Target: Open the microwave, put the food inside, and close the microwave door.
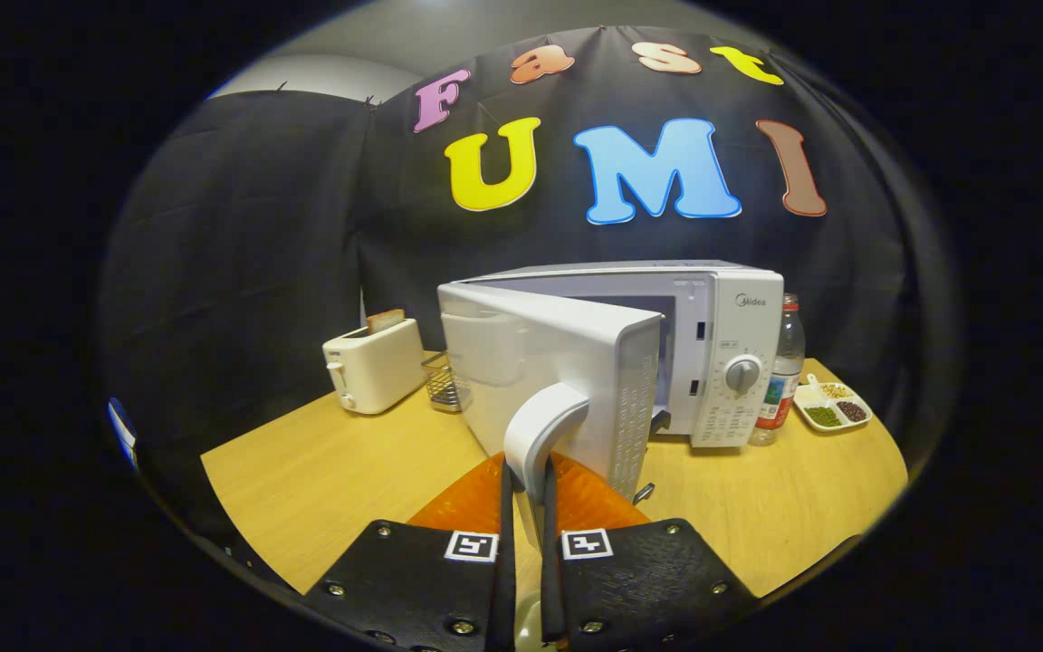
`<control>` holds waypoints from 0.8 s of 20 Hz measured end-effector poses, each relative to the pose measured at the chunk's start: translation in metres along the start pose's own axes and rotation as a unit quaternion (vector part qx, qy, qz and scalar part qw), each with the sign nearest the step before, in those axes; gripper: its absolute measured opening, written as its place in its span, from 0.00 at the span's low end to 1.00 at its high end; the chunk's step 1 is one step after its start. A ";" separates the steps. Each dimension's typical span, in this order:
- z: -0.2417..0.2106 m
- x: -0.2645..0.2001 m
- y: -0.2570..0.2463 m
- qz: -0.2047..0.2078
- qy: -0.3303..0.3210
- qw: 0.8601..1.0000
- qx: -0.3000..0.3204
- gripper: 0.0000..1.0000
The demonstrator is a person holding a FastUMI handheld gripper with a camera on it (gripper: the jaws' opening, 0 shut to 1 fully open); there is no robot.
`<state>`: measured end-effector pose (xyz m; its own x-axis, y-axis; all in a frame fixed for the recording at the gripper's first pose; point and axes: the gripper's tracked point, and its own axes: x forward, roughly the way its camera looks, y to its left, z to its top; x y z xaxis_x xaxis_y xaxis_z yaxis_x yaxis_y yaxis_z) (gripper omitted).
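The microwave stands toward the table's back edge, right of centre, with its door swung well out toward the front. The gripper is clamped on the door's handle, both fingers pressing its sides. Under the door lies an orange plate, near the front edge. A toaster with a slice in it sits toward the back left corner, and a small wire basket stands between it and the microwave. Just right of the microwave stands a bottle, and beside that a divided dish of beans near the right edge.
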<state>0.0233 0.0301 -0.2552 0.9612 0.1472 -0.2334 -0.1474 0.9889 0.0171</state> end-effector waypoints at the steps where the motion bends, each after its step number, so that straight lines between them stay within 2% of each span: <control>1: -0.002 -0.003 0.014 0.005 0.001 1.000 0.000 0.11; 3: -0.005 -0.007 0.038 0.002 -0.003 1.000 -0.012 0.11; 7: -0.011 -0.007 0.072 -0.038 -0.040 0.998 -0.034 0.11; 11: -0.016 0.000 0.118 -0.087 -0.073 0.993 -0.034 0.11; 16: -0.019 0.015 0.171 -0.160 -0.112 0.980 -0.047 0.11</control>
<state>0.0078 0.2015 -0.2740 0.9873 -0.1587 0.0064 0.1584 0.9808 -0.1134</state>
